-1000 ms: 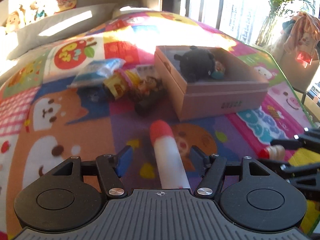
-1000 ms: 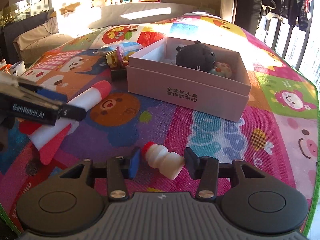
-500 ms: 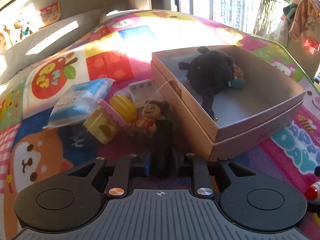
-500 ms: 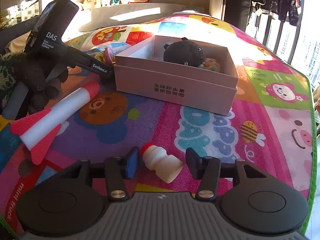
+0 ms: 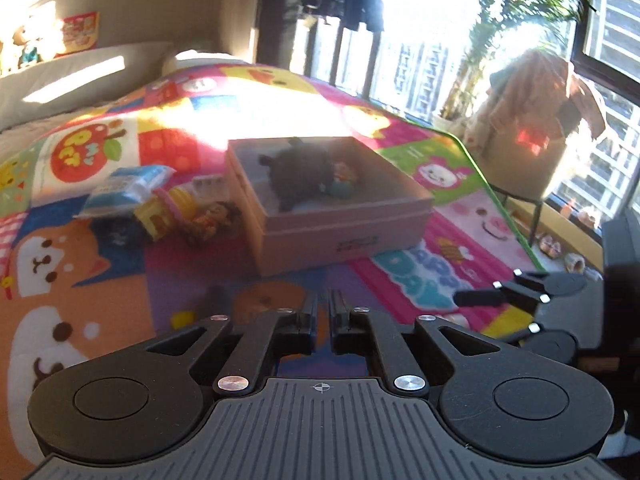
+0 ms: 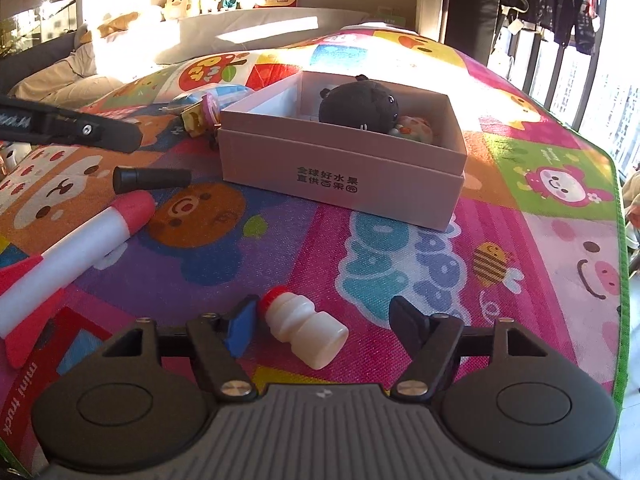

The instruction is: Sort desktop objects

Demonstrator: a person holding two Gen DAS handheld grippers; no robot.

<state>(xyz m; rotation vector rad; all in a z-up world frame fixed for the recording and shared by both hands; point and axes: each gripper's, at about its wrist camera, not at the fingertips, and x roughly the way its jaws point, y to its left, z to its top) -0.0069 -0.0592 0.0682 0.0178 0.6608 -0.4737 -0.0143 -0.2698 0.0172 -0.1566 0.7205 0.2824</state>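
A small white plastic bottle with a red cap (image 6: pixel 301 330) is lying on its side on the colourful cartoon play mat (image 6: pixel 400 256), sitting between the fingers of the right gripper (image 6: pixel 322 322), whose jaws are opening and not pressing on it. Beyond it, an open pink cardboard box (image 6: pixel 340 176) is holding a black plush toy (image 6: pixel 360 106). To the left, a white foam rocket with red nose and fins (image 6: pixel 76 248) is lying flat. The left gripper (image 5: pixel 323 322) is hovering above the mat, its jaws closed on nothing.
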